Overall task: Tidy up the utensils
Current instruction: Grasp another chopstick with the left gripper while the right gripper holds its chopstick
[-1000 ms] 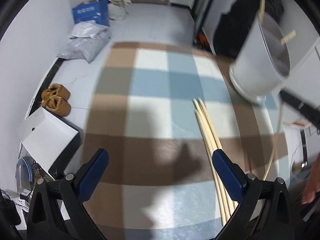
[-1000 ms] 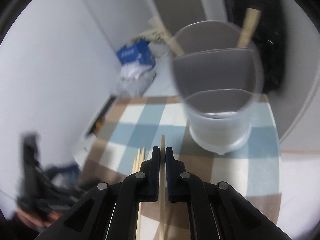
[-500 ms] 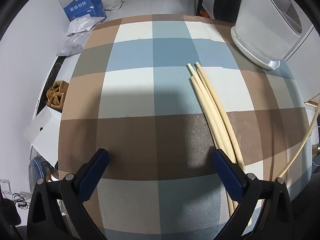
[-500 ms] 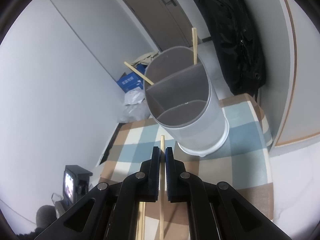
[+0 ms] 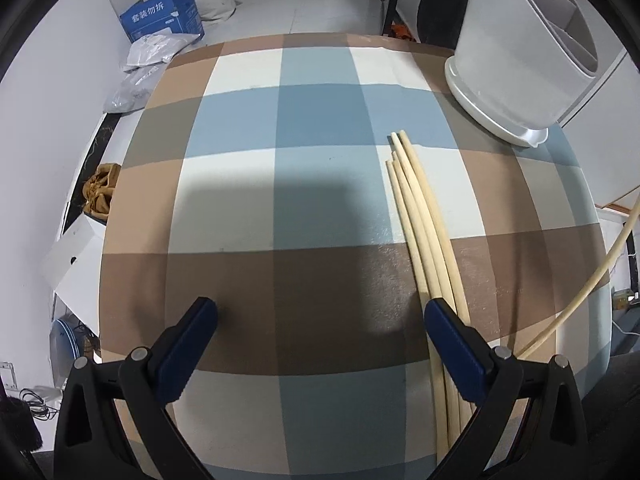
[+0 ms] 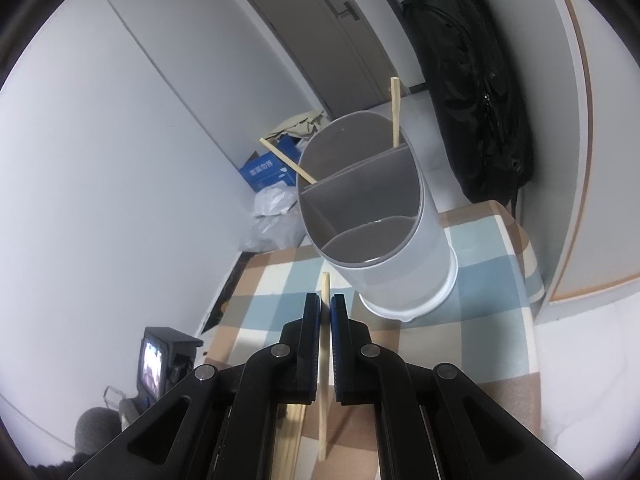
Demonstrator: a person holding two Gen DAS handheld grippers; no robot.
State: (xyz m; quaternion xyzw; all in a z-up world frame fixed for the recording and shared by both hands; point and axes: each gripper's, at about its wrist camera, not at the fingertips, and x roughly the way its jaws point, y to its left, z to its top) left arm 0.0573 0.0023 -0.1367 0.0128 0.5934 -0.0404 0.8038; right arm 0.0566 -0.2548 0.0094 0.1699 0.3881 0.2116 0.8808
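Pinching a single pale wooden chopstick (image 6: 324,364) between its blue pads, the right gripper (image 6: 325,305) has its jaws pressed together on the stick, whose tip pokes out just beyond the fingertips and points toward the grey utensil holder (image 6: 384,240). That holder stands upright on the checked tablecloth (image 6: 472,352), close ahead of the gripper, and is split by inner walls into compartments. Two more sticks (image 6: 395,112) lean out of its far compartment, one upright at the right rim and one slanting out over the left rim.

From the left wrist view, a bundle of loose chopsticks (image 5: 420,220) lies flat on the cloth, tips fanned slightly toward the holder (image 5: 516,64) at the upper right. The left gripper (image 5: 320,320) hangs over the cloth with its jaws wide apart and nothing between them; its right finger (image 5: 456,352) sits over the near part of the bundle.

Beyond the table, a blue cardboard box (image 5: 162,16) and plastic bags (image 5: 144,68) rest on the floor, and a black bag (image 6: 472,92) hangs beside a door (image 6: 320,28).
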